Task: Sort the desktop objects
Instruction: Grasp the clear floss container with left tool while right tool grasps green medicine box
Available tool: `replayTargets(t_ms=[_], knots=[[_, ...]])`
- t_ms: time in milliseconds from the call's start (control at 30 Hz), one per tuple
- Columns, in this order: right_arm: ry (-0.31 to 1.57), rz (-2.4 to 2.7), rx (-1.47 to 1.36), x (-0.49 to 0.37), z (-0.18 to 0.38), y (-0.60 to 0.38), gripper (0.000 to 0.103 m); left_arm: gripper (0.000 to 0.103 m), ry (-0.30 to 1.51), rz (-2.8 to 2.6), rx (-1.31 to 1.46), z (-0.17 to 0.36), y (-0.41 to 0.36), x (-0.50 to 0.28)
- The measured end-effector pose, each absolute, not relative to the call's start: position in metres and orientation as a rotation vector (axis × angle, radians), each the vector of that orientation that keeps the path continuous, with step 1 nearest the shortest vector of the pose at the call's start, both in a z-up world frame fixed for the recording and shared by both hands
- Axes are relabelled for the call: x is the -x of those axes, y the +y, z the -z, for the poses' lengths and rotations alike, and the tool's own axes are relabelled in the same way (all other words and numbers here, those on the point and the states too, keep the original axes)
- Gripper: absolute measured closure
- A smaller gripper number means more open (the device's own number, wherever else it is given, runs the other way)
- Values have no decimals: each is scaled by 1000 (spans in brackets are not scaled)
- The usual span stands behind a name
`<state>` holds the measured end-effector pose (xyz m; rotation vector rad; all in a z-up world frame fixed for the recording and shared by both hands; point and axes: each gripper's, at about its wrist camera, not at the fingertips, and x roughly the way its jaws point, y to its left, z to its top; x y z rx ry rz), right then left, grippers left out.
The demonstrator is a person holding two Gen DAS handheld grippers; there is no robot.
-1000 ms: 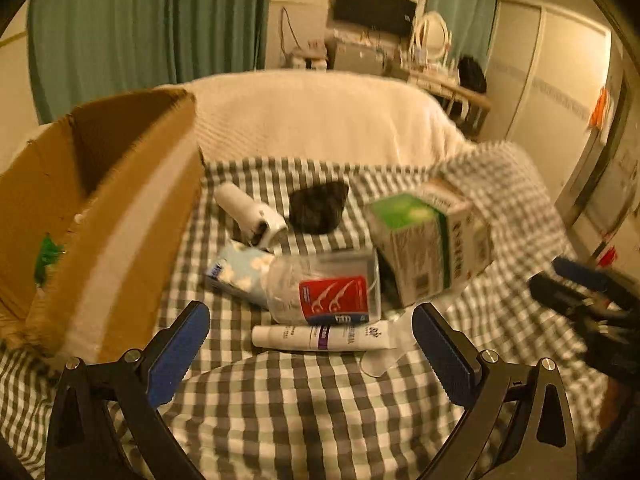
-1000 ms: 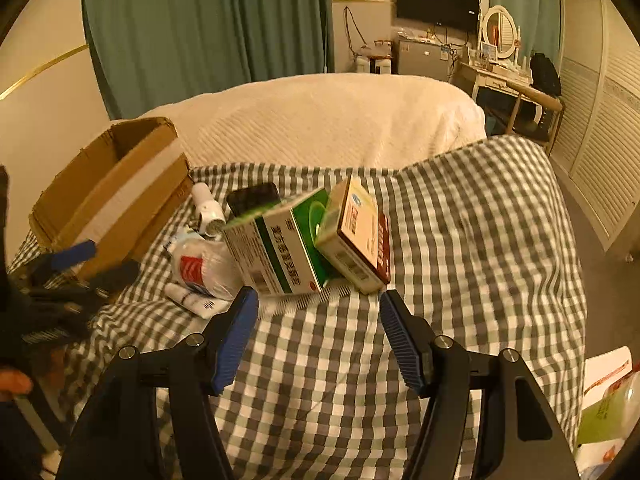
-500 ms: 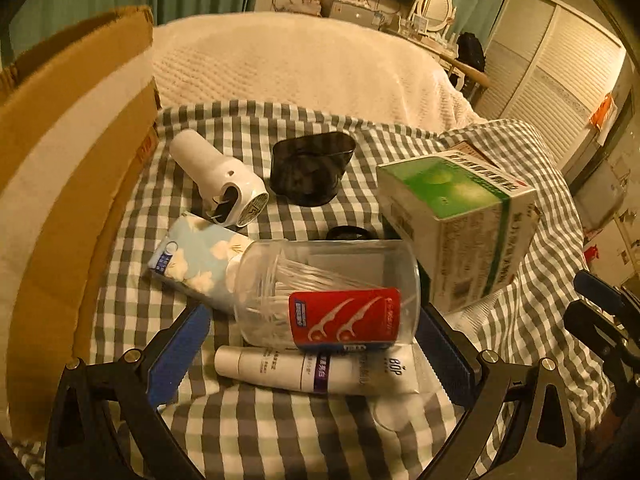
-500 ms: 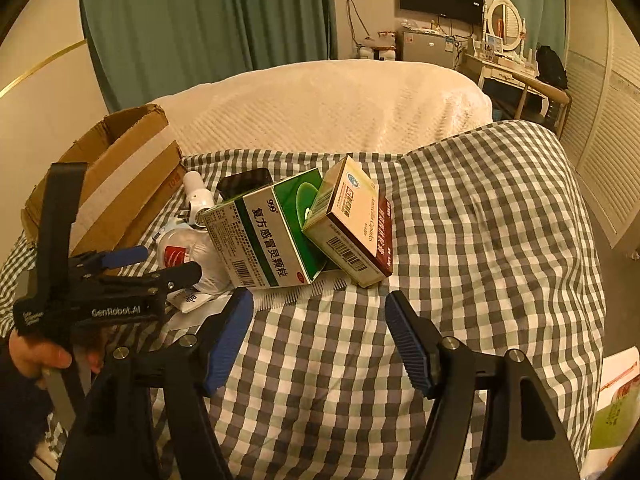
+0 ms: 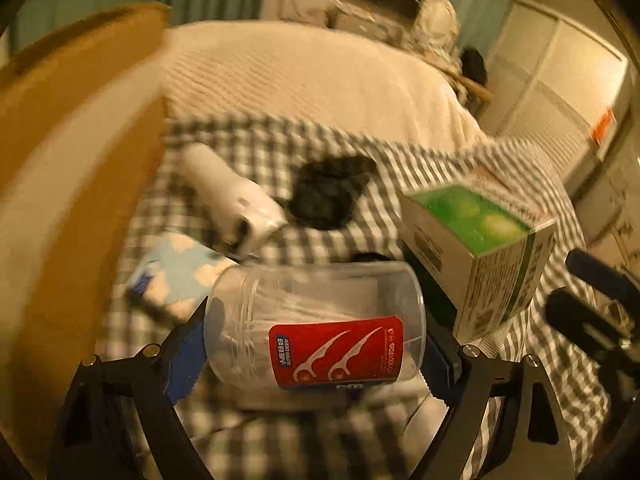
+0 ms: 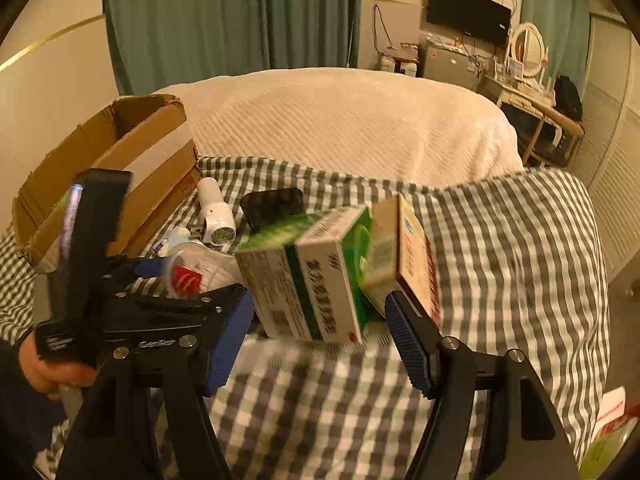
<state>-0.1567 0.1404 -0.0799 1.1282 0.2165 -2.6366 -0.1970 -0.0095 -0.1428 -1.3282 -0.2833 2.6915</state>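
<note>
A clear floss pick jar (image 5: 316, 332) with a red label lies sideways between the blue pads of my left gripper (image 5: 312, 356). The jaws are closing and both pads touch the jar's ends. In the right wrist view that left gripper (image 6: 192, 276) and the jar (image 6: 188, 276) are at the left, with a hand on the handle. My right gripper (image 6: 318, 344) is opening; a green-and-white medicine box (image 6: 304, 280) sits between its fingertips, untouched by the pads. A tan medicine box (image 6: 408, 252) leans against it. The right gripper (image 5: 580, 292) shows at the left wrist view's right edge.
An open cardboard box (image 6: 120, 172) stands at the left on the checked cloth (image 6: 500, 280). Behind the jar lie a white cylindrical device (image 5: 236, 196), a black object (image 5: 328, 196) and a light-blue tissue pack (image 5: 176, 276). A white bedspread (image 6: 340, 120) rises beyond.
My left gripper came down and forward over the jar and its jaws narrowed onto it. My right gripper moved forward until its fingertips flank the green box.
</note>
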Motion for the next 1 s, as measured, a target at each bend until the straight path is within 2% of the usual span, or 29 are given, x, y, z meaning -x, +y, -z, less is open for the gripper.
replayTargets(t_ms=[33,100,333,667,1000], knots=[[219,2647,-1124,157,80,138,25,12,-287,-2738,1318,138,-17,191],[200,2651,-1120,160,81,133,20,12,-281,-2805,1308,133,-26,187],[238,2687,-1132,179,95,108,20,12,-185,-2846,1309,136,-22,187],[238,2653,-1113,180,104,109,20,12,-224,-2837,1298,142,-25,191],[442,2666,-1042,174,125,91,8,11,-307,-2788,1281,142,-35,194]])
